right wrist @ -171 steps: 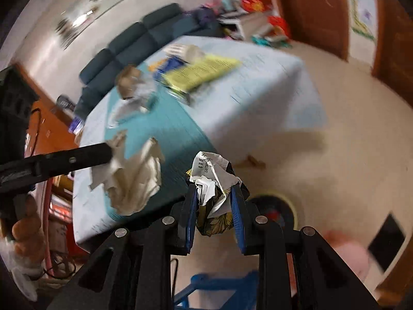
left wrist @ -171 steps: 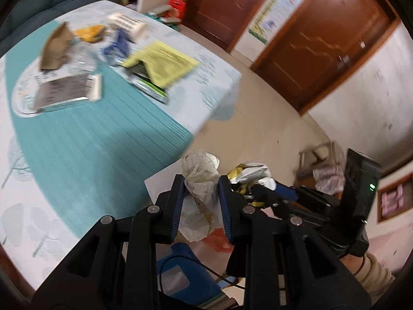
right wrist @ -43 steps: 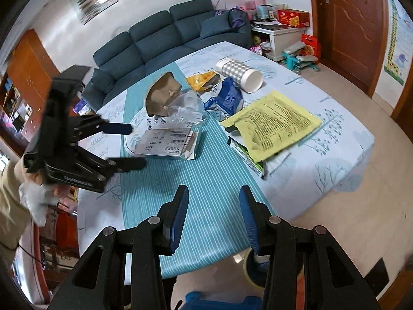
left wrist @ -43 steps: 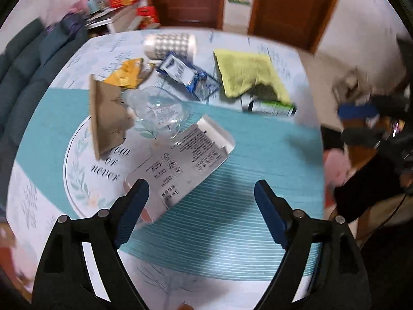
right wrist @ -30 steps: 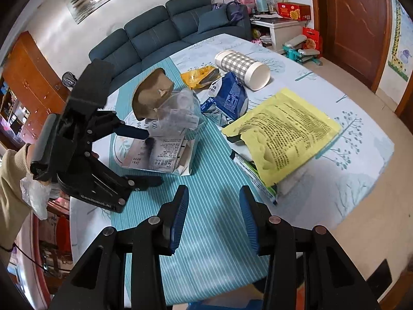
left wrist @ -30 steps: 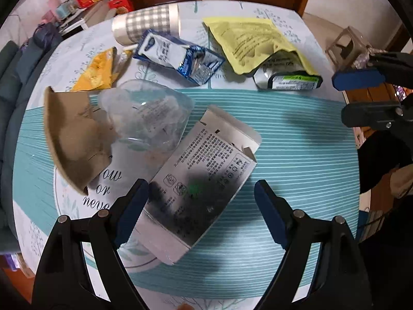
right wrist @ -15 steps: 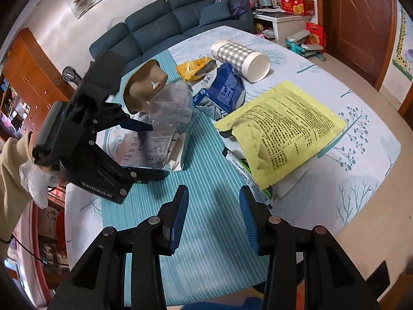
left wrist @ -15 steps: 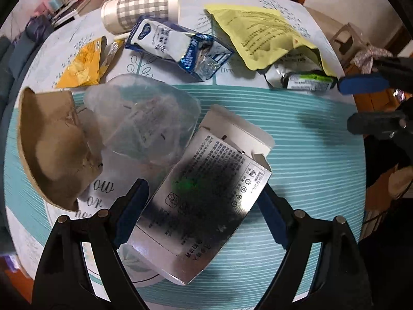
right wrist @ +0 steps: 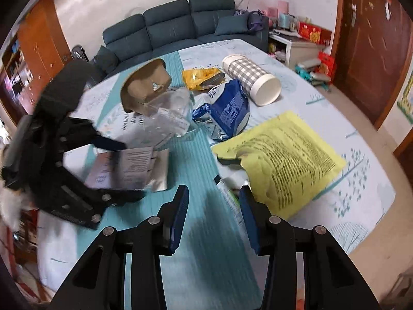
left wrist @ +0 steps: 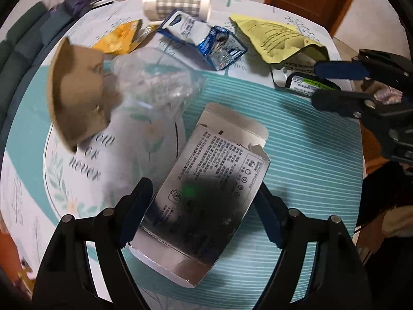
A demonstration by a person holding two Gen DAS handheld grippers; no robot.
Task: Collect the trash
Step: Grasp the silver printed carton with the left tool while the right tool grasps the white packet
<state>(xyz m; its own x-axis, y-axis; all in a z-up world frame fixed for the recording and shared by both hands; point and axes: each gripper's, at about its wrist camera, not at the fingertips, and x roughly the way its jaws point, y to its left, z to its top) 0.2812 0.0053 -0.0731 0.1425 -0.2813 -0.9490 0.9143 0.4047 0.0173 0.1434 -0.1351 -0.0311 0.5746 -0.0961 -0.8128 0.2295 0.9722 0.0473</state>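
Note:
A flattened silver carton [left wrist: 214, 170] lies on the teal table runner [left wrist: 309, 155]. My left gripper [left wrist: 202, 188] points down over it. Its jaws are closing with the carton between them, and a thin gap still shows at the left pad. The right wrist view shows the same carton [right wrist: 134, 165] inside the left gripper [right wrist: 130, 170]. My right gripper [right wrist: 214, 191] hangs open over the runner with nothing between its fingers. A green-labelled packet [right wrist: 227, 193] lies just by its right finger, half under a yellow printed sheet [right wrist: 289, 160].
More litter covers the table's far half: a brown cardboard piece [left wrist: 77, 95], a clear plastic container [left wrist: 155, 82], a blue carton [left wrist: 206, 41], an orange wrapper [left wrist: 116, 38] and a checked paper cup [left wrist: 178, 2]. A sofa [right wrist: 180, 25] stands beyond the table.
My left gripper has sunk onto the silver carton and its jaws have narrowed around it. My right gripper has dropped toward the runner, nearer the packet under the yellow sheet.

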